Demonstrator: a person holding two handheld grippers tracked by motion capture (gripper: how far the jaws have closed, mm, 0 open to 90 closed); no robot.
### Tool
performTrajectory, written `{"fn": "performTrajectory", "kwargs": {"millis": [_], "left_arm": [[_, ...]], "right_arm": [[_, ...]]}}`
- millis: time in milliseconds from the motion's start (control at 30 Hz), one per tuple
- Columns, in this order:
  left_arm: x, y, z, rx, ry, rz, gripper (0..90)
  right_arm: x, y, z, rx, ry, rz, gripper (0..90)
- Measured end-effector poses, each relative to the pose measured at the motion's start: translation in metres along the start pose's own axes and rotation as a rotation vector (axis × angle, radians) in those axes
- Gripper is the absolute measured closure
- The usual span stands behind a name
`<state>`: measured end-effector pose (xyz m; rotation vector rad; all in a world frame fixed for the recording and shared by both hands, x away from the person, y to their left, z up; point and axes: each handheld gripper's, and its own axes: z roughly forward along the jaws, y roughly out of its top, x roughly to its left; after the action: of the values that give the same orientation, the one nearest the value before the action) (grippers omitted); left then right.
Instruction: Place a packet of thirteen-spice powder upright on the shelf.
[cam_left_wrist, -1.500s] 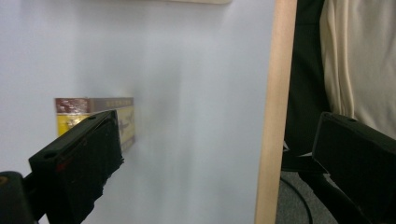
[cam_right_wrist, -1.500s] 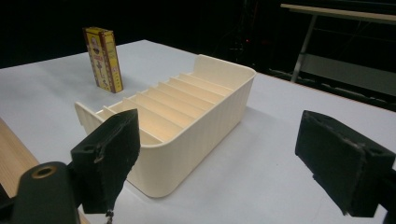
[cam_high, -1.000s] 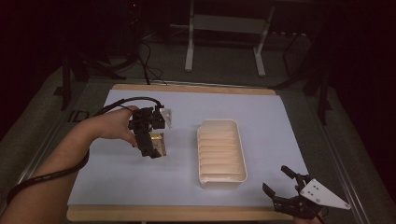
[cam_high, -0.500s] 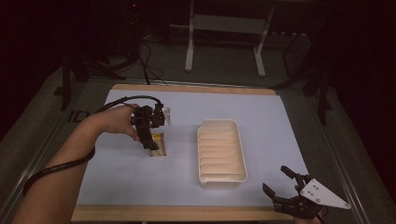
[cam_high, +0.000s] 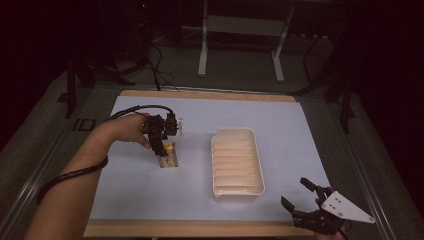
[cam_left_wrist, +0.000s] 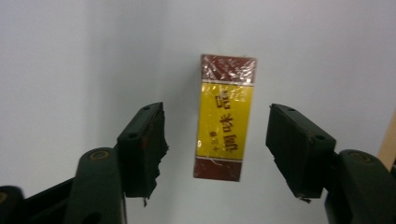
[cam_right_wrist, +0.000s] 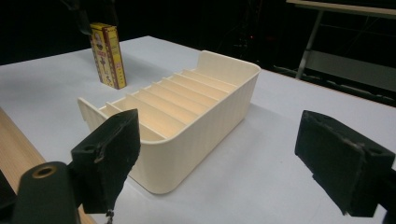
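A small yellow and dark red box (cam_high: 169, 160) stands on the pale mat left of centre. In the left gripper view the box (cam_left_wrist: 225, 93) lies between the two jaws of my left gripper (cam_left_wrist: 217, 120), with a gap on each side. These jaws have just been closing, and the pads do not touch the box. From above, the left gripper (cam_high: 164, 151) points down over the box. My right gripper (cam_high: 296, 192) rests open at the near right corner and holds nothing. The box (cam_right_wrist: 109, 49) rises upright in the right gripper view, beyond the open right gripper (cam_right_wrist: 222, 128).
A cream tray (cam_high: 239, 192) with several slot dividers sits right of centre, and its near wall (cam_right_wrist: 205, 126) faces the right gripper. The mat (cam_high: 280, 120) lies on a wooden board (cam_high: 200, 228). Stands and cables lie on the dark floor beyond.
The left hand has come down over the box, and its jaws now stand narrower around it. The right gripper, the tray and the box have stayed in place.
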<state>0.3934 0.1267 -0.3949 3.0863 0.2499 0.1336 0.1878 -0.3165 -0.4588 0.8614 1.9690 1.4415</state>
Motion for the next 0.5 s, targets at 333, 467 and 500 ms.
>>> {"fn": "performTrajectory", "kwargs": {"millis": [333, 467, 500], "left_arm": [[0.002, 0.003, 0.009, 0.03, 0.012, 0.012, 51.6], [0.001, 0.003, 0.014, 0.05, 0.022, 0.022, 56.8], [0.001, 0.003, 0.015, 0.052, 0.023, 0.025, 60.1]], "right_arm": [[0.001, 0.0, 0.0, 0.003, 0.009, -0.001, 14.3], [0.001, 0.0, 0.0, 0.004, 0.015, -0.005, 14.3], [0.001, 0.0, 0.0, 0.004, 0.016, -0.005, 14.3]]}}
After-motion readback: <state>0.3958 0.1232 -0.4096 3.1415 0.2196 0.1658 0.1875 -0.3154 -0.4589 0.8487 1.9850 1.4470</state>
